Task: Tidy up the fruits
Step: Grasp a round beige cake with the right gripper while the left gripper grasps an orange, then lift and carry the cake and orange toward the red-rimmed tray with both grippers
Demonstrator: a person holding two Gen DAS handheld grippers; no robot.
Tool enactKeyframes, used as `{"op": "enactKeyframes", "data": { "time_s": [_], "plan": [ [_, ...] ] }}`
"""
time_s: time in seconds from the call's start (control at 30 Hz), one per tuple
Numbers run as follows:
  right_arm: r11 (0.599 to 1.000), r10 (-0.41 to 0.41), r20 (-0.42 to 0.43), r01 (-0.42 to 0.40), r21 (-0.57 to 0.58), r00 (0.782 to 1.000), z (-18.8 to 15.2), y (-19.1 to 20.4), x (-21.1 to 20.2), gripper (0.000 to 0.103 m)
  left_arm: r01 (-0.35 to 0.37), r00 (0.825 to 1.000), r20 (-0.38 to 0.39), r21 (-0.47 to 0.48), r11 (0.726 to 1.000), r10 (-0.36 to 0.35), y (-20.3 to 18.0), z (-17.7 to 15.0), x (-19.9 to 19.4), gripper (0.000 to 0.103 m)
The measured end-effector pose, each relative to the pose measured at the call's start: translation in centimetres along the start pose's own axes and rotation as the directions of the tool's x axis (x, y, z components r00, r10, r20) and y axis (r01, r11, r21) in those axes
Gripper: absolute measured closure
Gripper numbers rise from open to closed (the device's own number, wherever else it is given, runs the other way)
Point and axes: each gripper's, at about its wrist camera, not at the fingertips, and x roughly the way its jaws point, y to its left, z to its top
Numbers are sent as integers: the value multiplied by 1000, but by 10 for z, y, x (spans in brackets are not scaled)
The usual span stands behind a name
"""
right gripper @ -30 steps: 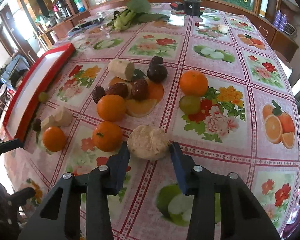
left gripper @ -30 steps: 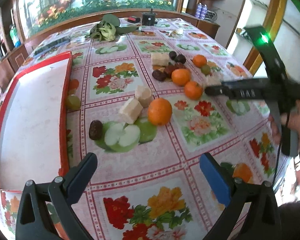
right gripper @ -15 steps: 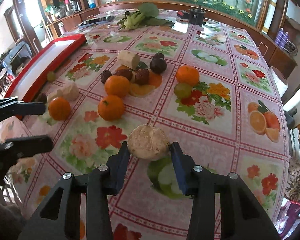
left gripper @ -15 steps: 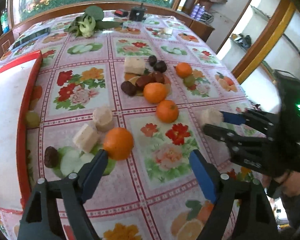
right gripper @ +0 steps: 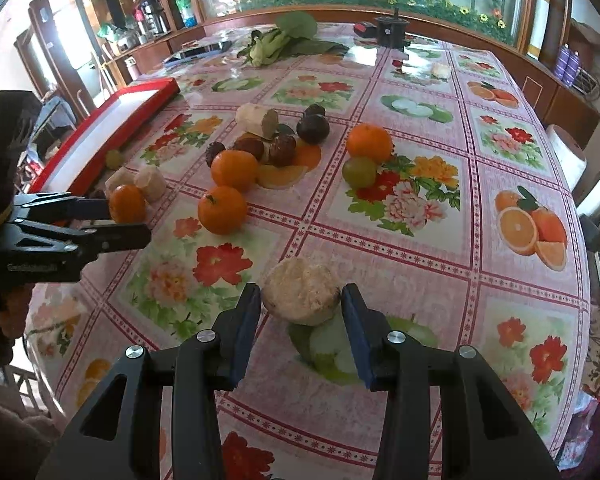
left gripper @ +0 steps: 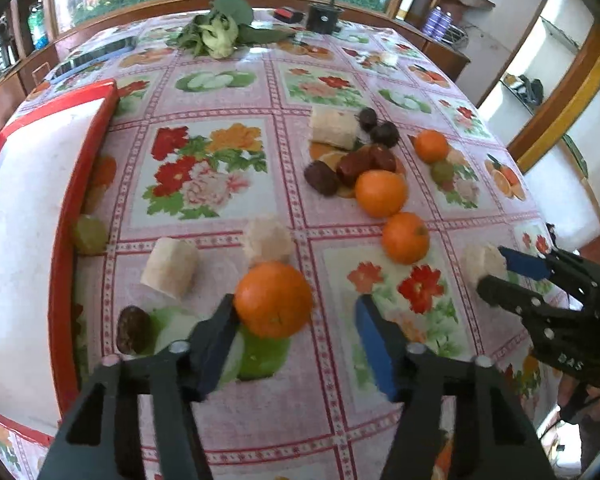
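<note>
Left wrist view: left gripper (left gripper: 296, 320) has been closing around an orange (left gripper: 273, 299) on the tablecloth (left gripper: 212, 92); left finger touches it, right one has a gap. Right gripper (right gripper: 301, 312) clamps a pale chunk (right gripper: 301, 297). Red tray (left gripper: 64, 216) sits left, more oranges and dark fruits mid-table.

Bare tablecloth (left gripper: 380, 80) beyond fruit cluster (left gripper: 364, 168); tray (left gripper: 80, 184) leftward

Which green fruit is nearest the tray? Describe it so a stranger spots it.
Find the big red-rimmed tray. Right beside its rim, on the flowered cloth, lies a small round green fruit. The other green fruit sits next to an orange; this one has only the tray beside it.
</note>
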Motion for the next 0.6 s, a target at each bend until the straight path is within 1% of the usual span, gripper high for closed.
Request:
{"op": "enactKeyframes", "data": {
  "time_s": [0.03, 0.07, 0.1, 0.17, 0.37, 0.5, 0.6],
  "plan": [
    [1000, 2, 0, -2, -5, 1000, 1, 0, 0, 62, -7, 1000, 4, -11, 1000, 7, 2, 1, 1, 55],
    [1000, 2, -1, -2, -8, 1000, 0, 0, 1, 62, -11, 1000, 8, -28, 1000, 11, 4, 2, 0, 62],
    [1000, 1, -1, -1, -12, 1000, 0, 0, 1, 62, -15, 1000, 10, -42, 999, 16, 7, 2, 0, 64],
    [1000, 0, -5, 0, -22, 1000, 1, 0, 2, 62, -11, 1000, 12, -57, 998, 12, 8, 1, -1, 64],
    [999, 13, -40, -14, -34, 999, -2, -3, 12, 62, -59, 998, 25, -58, 997, 61, 2, 0, 1, 63],
    [999, 24, -17, -24, -42, 1000, -1, -4, 14, 62, -95, 994, 44, -54, 994, 98, -3, -1, 2, 63],
    [997, 20, -6, -20, -73, 1000, 0, -2, 15, 63, -126, 990, 59, -65, 990, 130, -6, -4, 1, 64]
  ]
}}
